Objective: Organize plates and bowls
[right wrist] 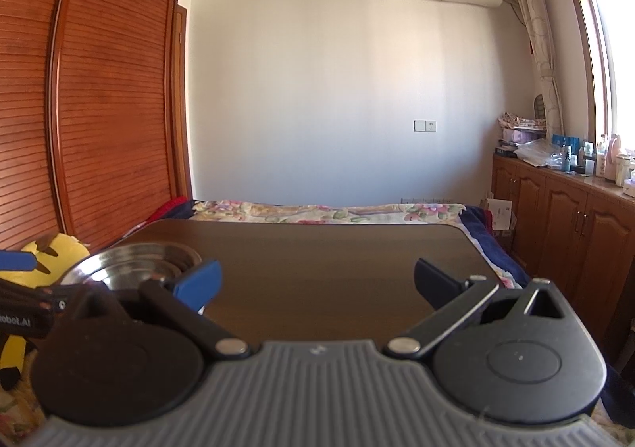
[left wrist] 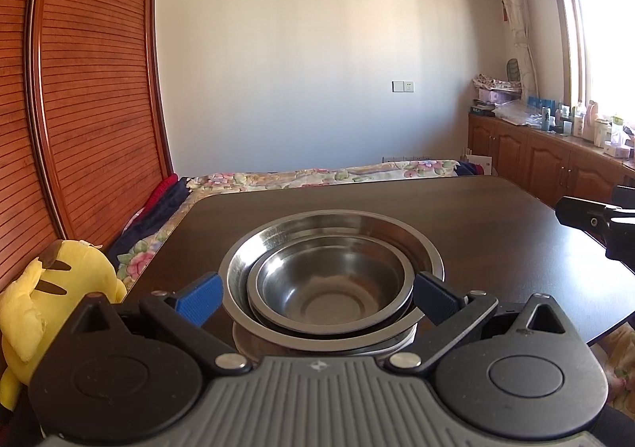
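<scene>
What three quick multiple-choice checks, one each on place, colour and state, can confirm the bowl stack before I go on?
1. Where is the steel bowl stack?
A. on the dark table
B. on the bed
C. on the cabinet

2. What colour is the plush toy?
A. red
B. yellow
C. green

3. How is the left gripper?
A. shut on a bowl
B. open
C. out of view

Answers:
1 A, the stack rests on the tabletop.
2 B, its body is yellow.
3 B, its fingers stand apart beside the stack.

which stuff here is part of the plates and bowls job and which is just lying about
Job: large steel bowl, small steel bowl nested in it, white plate underneath, left claw, right claw.

Lying about: yellow plush toy, floral bedding, bottles.
</scene>
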The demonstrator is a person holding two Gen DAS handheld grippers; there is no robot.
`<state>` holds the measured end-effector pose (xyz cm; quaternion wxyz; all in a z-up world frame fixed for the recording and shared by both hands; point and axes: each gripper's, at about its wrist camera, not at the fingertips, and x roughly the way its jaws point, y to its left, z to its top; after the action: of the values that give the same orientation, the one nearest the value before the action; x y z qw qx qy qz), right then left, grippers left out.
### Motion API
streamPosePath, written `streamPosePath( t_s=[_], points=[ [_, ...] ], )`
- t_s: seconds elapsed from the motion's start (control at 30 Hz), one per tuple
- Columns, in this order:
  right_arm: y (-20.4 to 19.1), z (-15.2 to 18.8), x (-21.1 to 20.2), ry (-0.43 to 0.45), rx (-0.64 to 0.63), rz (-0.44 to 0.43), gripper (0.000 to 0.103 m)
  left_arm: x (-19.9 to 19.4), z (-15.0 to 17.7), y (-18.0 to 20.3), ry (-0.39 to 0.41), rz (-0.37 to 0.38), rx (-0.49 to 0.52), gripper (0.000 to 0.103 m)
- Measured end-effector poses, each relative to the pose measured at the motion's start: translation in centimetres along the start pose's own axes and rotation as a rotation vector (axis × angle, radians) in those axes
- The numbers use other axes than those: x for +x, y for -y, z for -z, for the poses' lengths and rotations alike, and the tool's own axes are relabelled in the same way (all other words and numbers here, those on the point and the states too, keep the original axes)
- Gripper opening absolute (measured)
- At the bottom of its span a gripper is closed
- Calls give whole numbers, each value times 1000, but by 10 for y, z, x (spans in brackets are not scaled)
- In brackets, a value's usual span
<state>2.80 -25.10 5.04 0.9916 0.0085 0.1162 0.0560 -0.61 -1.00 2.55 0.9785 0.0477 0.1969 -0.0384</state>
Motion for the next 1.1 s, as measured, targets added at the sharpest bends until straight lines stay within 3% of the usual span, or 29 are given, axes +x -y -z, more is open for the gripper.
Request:
streamPosePath(
  t_s=[1.1],
  points=[
    [2, 0, 2, -9, 5, 6, 103, -3, 0, -1, 7, -9, -7, 103]
  ],
)
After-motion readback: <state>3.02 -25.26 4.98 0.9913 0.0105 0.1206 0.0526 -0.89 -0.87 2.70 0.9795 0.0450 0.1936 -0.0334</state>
